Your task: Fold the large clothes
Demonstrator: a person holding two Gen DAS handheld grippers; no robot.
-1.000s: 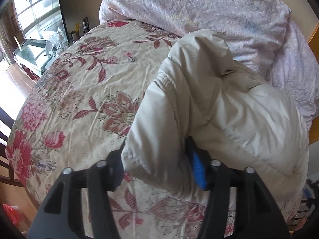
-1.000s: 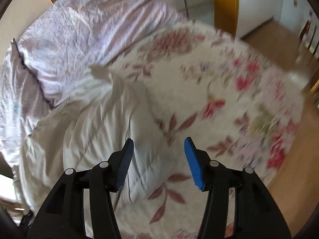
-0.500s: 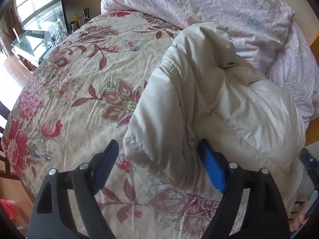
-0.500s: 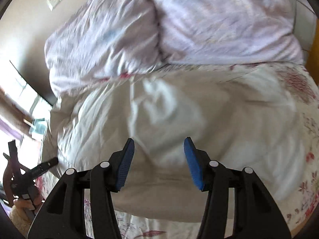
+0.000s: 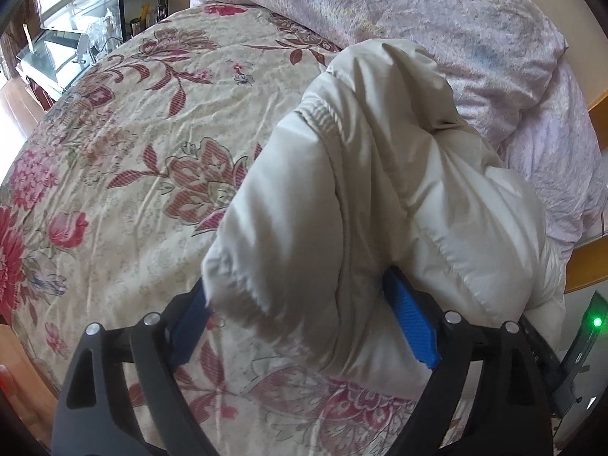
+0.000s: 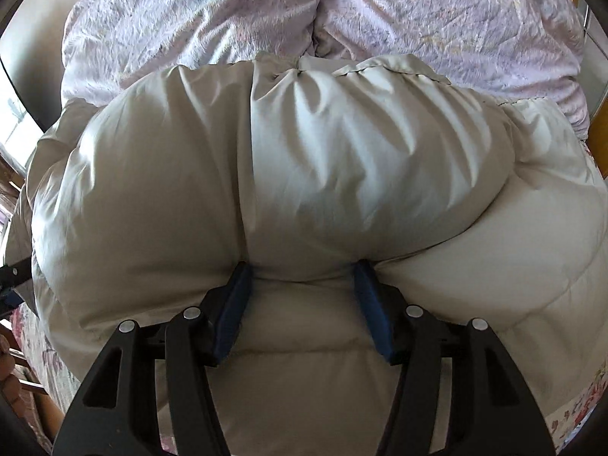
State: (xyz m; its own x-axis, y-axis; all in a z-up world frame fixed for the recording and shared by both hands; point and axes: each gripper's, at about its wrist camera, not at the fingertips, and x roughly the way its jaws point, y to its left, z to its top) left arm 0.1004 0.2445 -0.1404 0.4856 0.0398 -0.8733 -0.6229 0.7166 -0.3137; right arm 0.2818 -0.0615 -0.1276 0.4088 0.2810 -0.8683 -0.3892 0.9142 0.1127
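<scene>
no readable writing or brand anywhere. one puffy cream jacket (image 5: 372,197) sits bunched on the bed's floral sheet (image 5: 125,121), its far end up against the lilac duvet (image 5: 437,19). the left gripper (image 5: 300,319) has its two blue pads wide apart with a fat fold of the jacket between them, touching both, so it looks spread around it more than pinched. the right gripper (image 6: 302,304) is also apart, pads pushed into the jacket (image 6: 304,152) with a padded roll bulging between. only the left view shows the glass cabinet (image 5: 57,45) by the window and a green light (image 5: 597,322) on a device at the right edge; the right view is nearly all jacket and duvet (image 6: 266,7).
</scene>
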